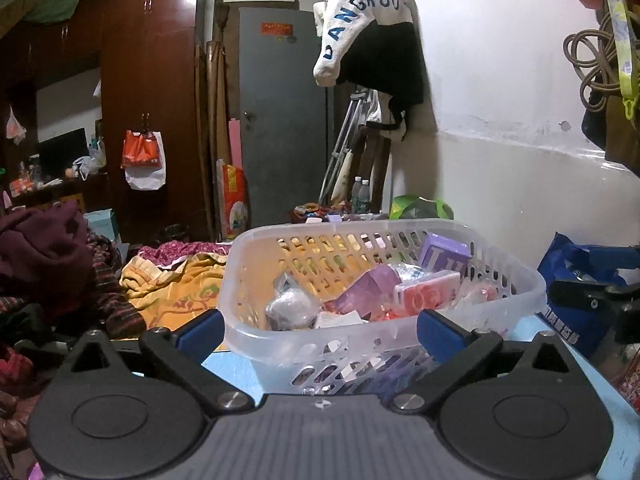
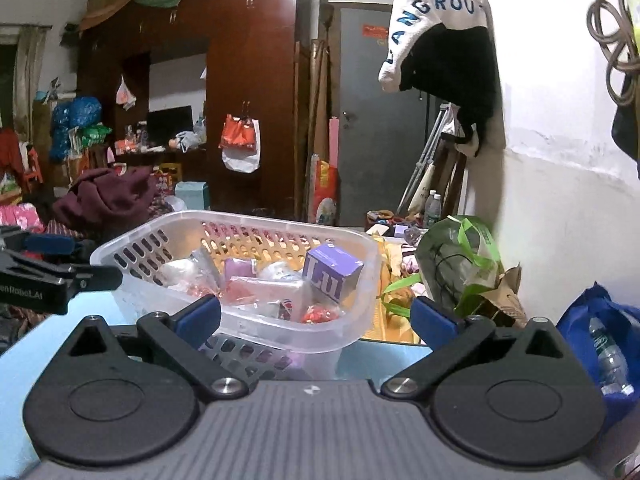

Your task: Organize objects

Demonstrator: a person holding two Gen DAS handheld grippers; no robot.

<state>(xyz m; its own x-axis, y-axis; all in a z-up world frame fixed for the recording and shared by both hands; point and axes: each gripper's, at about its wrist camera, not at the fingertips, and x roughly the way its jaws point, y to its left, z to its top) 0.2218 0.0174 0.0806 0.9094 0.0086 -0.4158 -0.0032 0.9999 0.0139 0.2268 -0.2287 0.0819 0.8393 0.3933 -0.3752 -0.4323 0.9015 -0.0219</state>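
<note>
One purple box (image 2: pixel 333 275) reading "Lu", clear basket (image 2: pixel 236 332)

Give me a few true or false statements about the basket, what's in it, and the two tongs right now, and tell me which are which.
1. The basket is empty. False: it holds several packets and a purple box.
2. Both tongs, left and right, are open and hold nothing. True.
3. The purple box lies on the blue surface outside the basket. False: it sits inside, against the far wall.
4. A white garment with blue letters hangs above, by the wall. True.
5. The basket has solid walls. False: its walls are pierced with slots.
</note>
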